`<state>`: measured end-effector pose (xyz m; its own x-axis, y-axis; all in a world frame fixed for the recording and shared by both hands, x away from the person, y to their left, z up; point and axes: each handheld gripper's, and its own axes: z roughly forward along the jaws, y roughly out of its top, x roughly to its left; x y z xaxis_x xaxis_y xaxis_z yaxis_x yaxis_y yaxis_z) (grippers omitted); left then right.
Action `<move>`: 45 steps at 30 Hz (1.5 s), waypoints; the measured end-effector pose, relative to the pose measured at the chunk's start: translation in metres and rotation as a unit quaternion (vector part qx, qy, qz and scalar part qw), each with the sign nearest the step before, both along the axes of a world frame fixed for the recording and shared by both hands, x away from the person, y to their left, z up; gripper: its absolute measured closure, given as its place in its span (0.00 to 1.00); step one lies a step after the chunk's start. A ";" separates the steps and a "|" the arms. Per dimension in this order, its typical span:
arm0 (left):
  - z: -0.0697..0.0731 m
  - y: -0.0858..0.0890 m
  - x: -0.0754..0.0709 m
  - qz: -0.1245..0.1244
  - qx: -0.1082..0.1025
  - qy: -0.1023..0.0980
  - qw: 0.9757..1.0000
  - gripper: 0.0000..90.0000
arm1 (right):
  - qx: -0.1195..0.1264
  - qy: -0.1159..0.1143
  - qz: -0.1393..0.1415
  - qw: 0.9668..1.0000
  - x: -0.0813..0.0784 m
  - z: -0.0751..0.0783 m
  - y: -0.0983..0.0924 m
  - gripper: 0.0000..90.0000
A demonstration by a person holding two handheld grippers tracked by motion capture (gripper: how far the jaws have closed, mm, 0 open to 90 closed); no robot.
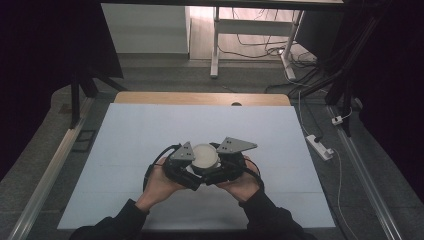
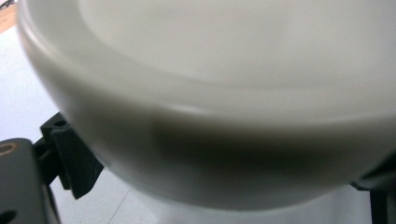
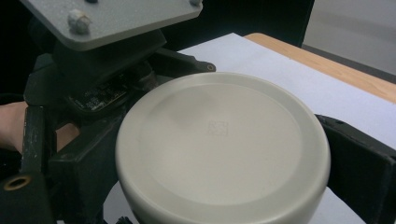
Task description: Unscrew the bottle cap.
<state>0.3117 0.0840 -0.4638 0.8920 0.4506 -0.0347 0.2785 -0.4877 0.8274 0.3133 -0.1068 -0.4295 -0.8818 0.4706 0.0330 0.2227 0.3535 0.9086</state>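
Lid (image 1: pixel 205 155) — 1, white, round — clamped between 2 grippers, left gripper (image 1: pixel 186 161) and right gripper (image 1: pixel 226 159).

Round lid (image 3: pixel 223 147): plain off-white, faint square mark embossed at centre, no other pattern. Tongs (image 1: pixel 204 172) black with grey three-cornered plates. Tabletop (image 1: pixel 150 130) pale blue-white with a light wood far edge; sleeves (image 1: pixel 117 222) black.

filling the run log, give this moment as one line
object: round white plastic lid | left gripper: shut on lid | right gripper: shut on lid | place: above pale blue table mat
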 end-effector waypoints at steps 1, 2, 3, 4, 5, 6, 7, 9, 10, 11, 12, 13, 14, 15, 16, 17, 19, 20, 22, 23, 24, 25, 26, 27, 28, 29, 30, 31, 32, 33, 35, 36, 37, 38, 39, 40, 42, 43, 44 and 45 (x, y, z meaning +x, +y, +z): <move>0.000 0.000 0.000 -0.003 0.000 0.000 1.000 0.08 | 0.002 0.001 0.005 1.000 0.001 0.000 0.000 0.08; 0.000 0.001 0.001 -0.009 0.001 0.001 1.000 0.08 | 0.002 0.002 0.010 1.000 0.001 0.000 -0.001 0.08; 0.000 0.001 0.001 -0.009 0.001 0.001 1.000 0.08 | 0.003 0.005 0.017 1.000 0.002 0.000 -0.002 0.08; 0.000 0.001 0.001 -0.013 0.001 0.002 1.000 0.08 | 0.003 0.007 0.024 1.000 0.003 0.000 -0.003 0.08; 0.000 0.002 0.002 -0.021 0.002 0.002 1.000 0.08 | 0.005 0.010 0.034 0.999 0.005 0.000 -0.004 0.08; 0.000 0.002 0.002 -0.026 -0.002 0.004 1.000 0.08 | 0.007 0.013 0.044 0.999 0.006 -0.001 -0.006 0.08; -0.001 0.002 0.002 -0.032 -0.005 0.006 0.999 0.08 | 0.008 0.015 0.055 0.998 0.008 0.000 -0.007 0.08; -0.001 0.002 0.002 -0.045 -0.007 0.007 0.999 0.08 | 0.009 0.018 0.067 0.998 0.009 0.000 -0.009 0.08; 0.000 0.002 0.002 -0.061 -0.009 0.011 0.998 0.08 | 0.012 0.023 0.090 0.996 0.012 0.000 -0.012 0.08; 0.000 0.002 0.002 -0.061 -0.009 0.011 0.998 0.08 | 0.013 0.026 0.101 0.994 0.014 0.000 -0.013 0.08; 0.000 0.002 0.002 -0.075 -0.008 0.012 0.997 0.08 | 0.012 0.028 0.113 0.993 0.015 0.000 -0.014 0.08; 0.000 0.002 0.002 -0.075 -0.008 0.012 0.997 0.08 | 0.012 0.032 0.124 0.992 0.016 0.001 -0.015 0.08; -0.001 0.001 0.002 -0.081 -0.011 0.012 0.997 0.08 | 0.012 0.032 0.124 0.992 0.016 0.001 -0.015 0.08; -0.001 0.001 0.002 -0.090 -0.010 0.014 0.996 0.08 | 0.009 0.033 0.150 0.988 0.018 0.001 -0.018 0.08; -0.001 0.001 0.002 -0.102 -0.006 0.014 0.995 0.08 | 0.010 0.035 0.164 0.986 0.019 0.000 -0.019 0.08; -0.001 0.000 0.001 -0.109 -0.006 0.014 0.994 0.08 | 0.011 0.037 0.175 0.984 0.019 0.000 -0.021 0.08; -0.001 -0.002 -0.001 -0.130 -0.010 0.017 0.991 0.08 | 0.014 0.039 0.199 0.979 0.021 0.000 -0.023 0.08; -0.001 -0.002 -0.001 -0.130 -0.010 0.017 0.991 0.08 | 0.014 0.039 0.199 0.979 0.021 0.000 -0.023 0.08; -0.001 -0.003 -0.002 -0.149 -0.010 0.016 0.989 0.08 | 0.020 0.044 0.230 0.972 0.022 -0.001 -0.026 0.08; -0.001 -0.003 -0.002 -0.149 -0.010 0.016 0.989 0.08 | 0.020 0.043 0.240 0.970 0.022 -0.001 -0.027 0.08; -0.001 -0.004 -0.003 -0.154 -0.006 0.013 0.988 0.08 | 0.019 0.042 0.245 0.968 0.022 -0.001 -0.028 0.08; -0.001 -0.004 -0.003 -0.154 -0.006 0.013 0.988 0.08 | 0.019 0.042 0.245 0.968 0.022 -0.001 -0.028 0.08; -0.001 -0.004 -0.003 -0.153 -0.005 0.013 0.988 0.08 | 0.019 0.041 0.247 0.968 0.022 -0.001 -0.028 0.08; -0.001 -0.004 -0.003 -0.149 -0.006 0.014 0.989 0.08 | 0.021 0.045 0.238 0.970 0.021 -0.002 -0.028 0.08; -0.002 -0.004 -0.003 -0.144 -0.008 0.014 0.989 0.08 | 0.023 0.047 0.229 0.972 0.021 -0.002 -0.027 0.08; -0.001 -0.004 -0.002 -0.139 -0.005 0.014 0.990 0.08 | 0.024 0.048 0.218 0.974 0.020 -0.002 -0.026 0.04; -0.001 -0.003 -0.002 -0.126 -0.004 0.012 0.992 0.08 | 0.023 0.051 0.210 0.976 0.019 -0.001 -0.025 0.00; -0.001 -0.003 -0.002 -0.126 -0.004 0.012 0.992 0.08 | 0.019 0.053 0.203 0.978 0.019 0.000 -0.023 0.00; -0.001 -0.003 -0.001 -0.120 -0.003 0.013 0.993 0.08 | 0.018 0.053 0.194 0.979 0.018 0.002 -0.023 0.00; -0.001 -0.002 -0.001 -0.112 -0.006 0.015 0.994 0.08 | 0.016 0.050 0.184 0.981 0.017 0.004 -0.022 0.00; -0.001 -0.001 0.000 -0.097 -0.007 0.013 0.995 0.08 | 0.013 0.044 0.161 0.986 0.015 0.007 -0.022 0.00; -0.001 0.000 0.000 -0.087 -0.008 0.014 0.996 0.08 | 0.013 0.044 0.161 0.986 0.015 0.007 -0.022 0.00; -0.001 0.000 0.001 -0.077 -0.007 0.012 0.997 0.08 | 0.011 0.042 0.148 0.988 0.014 0.008 -0.021 0.00; 0.000 0.001 0.002 -0.070 -0.005 0.011 0.997 0.08 | 0.009 0.038 0.133 0.990 0.013 0.010 -0.021 0.00; -0.001 0.002 0.002 -0.061 -0.009 0.012 0.998 0.08 | 0.003 0.031 0.099 0.995 0.010 0.011 -0.018 0.00; 0.000 0.003 0.002 -0.054 -0.011 0.013 0.998 0.08 | 0.003 0.031 0.099 0.995 0.010 0.011 -0.018 0.00; 0.000 0.004 0.003 -0.039 -0.011 0.010 0.999 0.08 | -0.007 0.021 0.068 0.997 0.008 0.012 -0.015 0.00; 0.000 0.004 0.003 -0.033 -0.009 0.009 0.999 0.08 | -0.018 0.008 0.046 0.999 0.005 0.010 -0.010 0.00; 0.000 0.004 0.002 -0.026 -0.006 0.007 1.000 0.08 | -0.018 0.008 0.046 0.999 0.005 0.010 -0.010 0.00; 0.000 0.004 0.002 -0.020 -0.003 0.005 1.000 0.08 | -0.019 0.003 0.037 0.999 0.004 0.009 -0.009 0.00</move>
<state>0.3138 0.0878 -0.4636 0.9091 0.4139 -0.0467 0.2671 -0.4934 0.8278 0.3170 -0.1156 -0.4201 -0.9137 0.4057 0.0224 0.2007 0.4028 0.8930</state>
